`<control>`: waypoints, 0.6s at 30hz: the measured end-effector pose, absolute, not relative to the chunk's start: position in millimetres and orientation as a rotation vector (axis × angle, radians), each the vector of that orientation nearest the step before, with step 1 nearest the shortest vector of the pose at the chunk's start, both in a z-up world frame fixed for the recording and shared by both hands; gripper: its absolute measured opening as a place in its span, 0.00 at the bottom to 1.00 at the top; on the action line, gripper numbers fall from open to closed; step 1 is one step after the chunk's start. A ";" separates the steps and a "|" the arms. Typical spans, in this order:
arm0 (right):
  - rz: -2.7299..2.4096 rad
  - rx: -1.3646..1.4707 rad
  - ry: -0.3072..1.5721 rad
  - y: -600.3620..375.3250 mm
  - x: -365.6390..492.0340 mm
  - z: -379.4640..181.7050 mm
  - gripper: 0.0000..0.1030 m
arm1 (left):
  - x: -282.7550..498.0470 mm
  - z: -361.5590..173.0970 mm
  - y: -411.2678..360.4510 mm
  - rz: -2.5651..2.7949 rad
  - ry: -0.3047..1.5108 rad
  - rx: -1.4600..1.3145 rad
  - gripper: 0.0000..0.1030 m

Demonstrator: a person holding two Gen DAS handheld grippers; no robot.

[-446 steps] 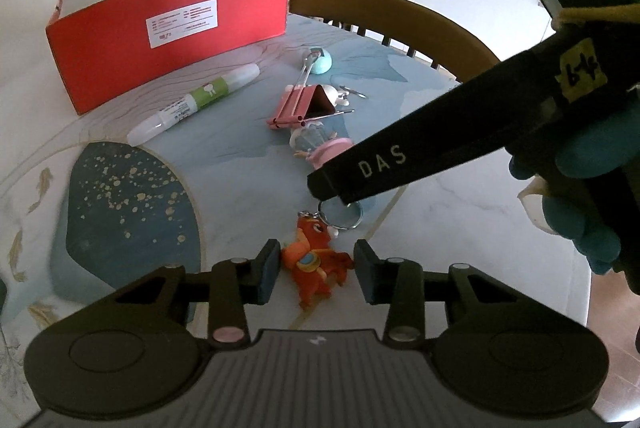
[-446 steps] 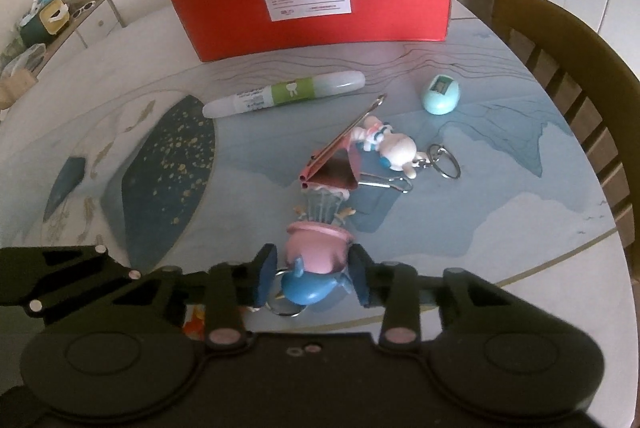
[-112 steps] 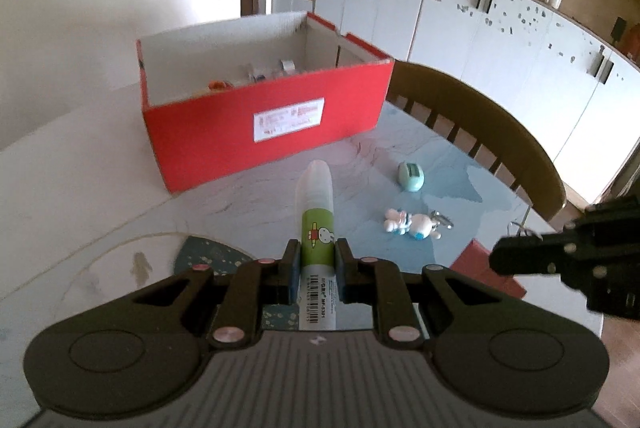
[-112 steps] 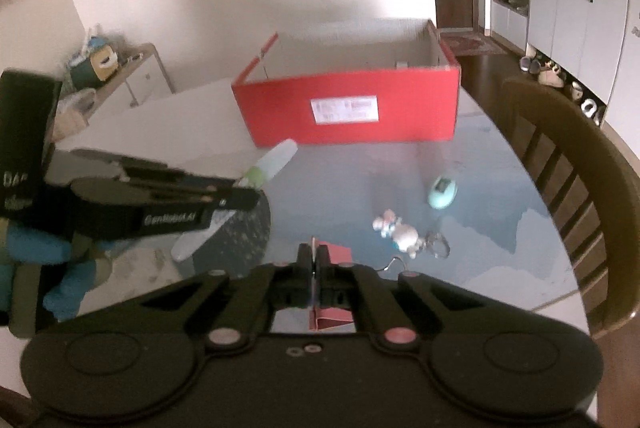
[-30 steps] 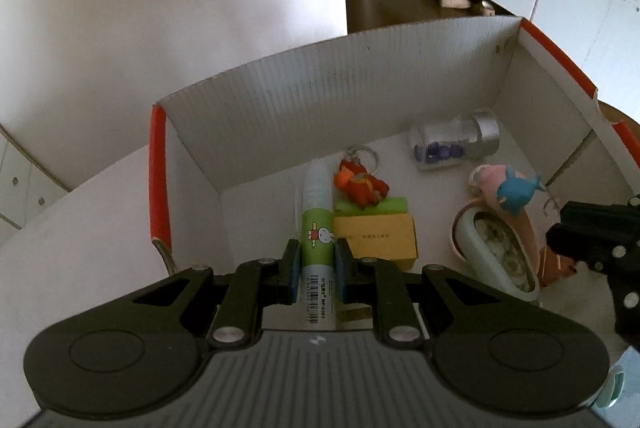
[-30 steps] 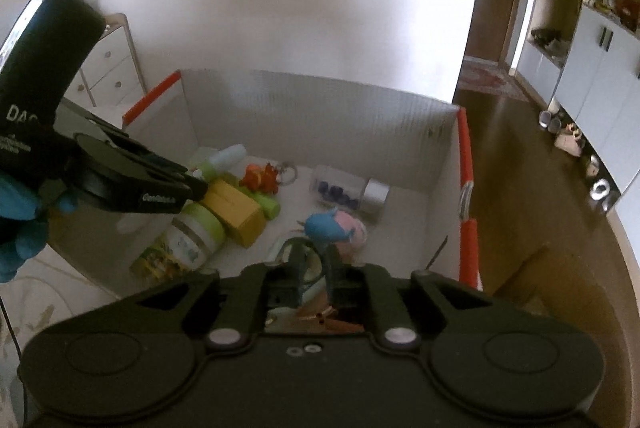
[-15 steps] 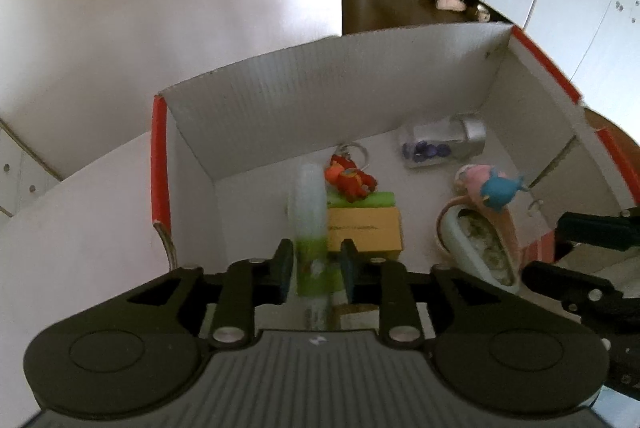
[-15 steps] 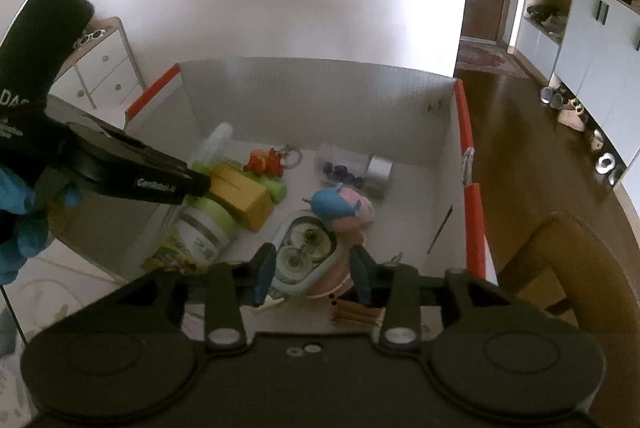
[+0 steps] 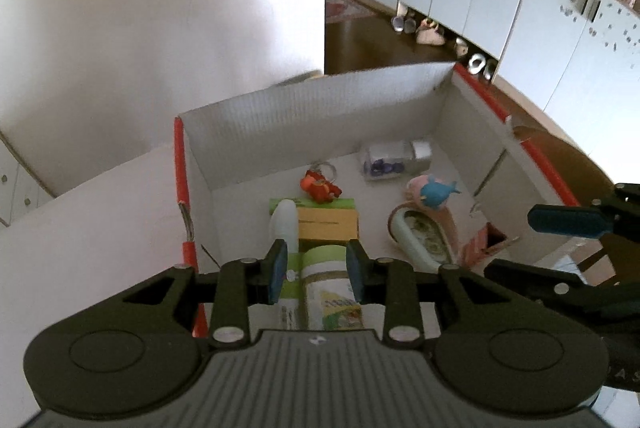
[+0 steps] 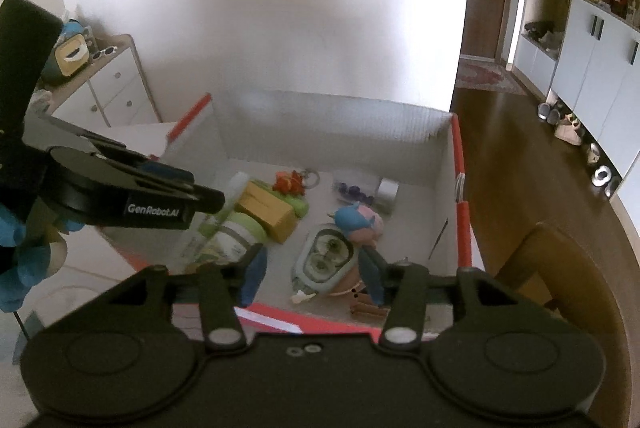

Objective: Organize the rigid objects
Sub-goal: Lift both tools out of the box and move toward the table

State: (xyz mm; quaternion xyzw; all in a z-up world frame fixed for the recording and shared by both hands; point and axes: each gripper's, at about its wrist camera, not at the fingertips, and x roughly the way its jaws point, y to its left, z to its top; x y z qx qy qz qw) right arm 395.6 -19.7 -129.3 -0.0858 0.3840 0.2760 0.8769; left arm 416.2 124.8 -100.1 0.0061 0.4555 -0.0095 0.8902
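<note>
Red cardboard box (image 9: pixel 182 164) now holds the white green-banded tube (image 9: pixel 285 224) and pink binder clip (image 9: pixel 482 242); my left fingers (image 9: pixel 316 274) and right fingers (image 10: pixel 312 278) are spreading, emptied, freeing both for more.

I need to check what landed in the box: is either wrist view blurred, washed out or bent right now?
Left wrist view: the red box is lit evenly, contents readable, slight smear on its right wall; cabinets curve from the fisheye. Right wrist view: softer, the white wall glares above the box, the doorway bows, and the left tool covers part of the white tube.
</note>
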 end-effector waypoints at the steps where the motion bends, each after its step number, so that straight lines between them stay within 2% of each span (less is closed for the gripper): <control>1: 0.576 -0.175 0.798 -20.4 392.4 -125.8 0.51 | 412.1 -96.5 124.9 -0.021 0.937 0.012 0.30; 18: 0.582 -0.137 0.720 -28.8 327.0 -81.4 0.62 | 327.4 -48.5 124.5 -0.061 0.811 -0.009 0.30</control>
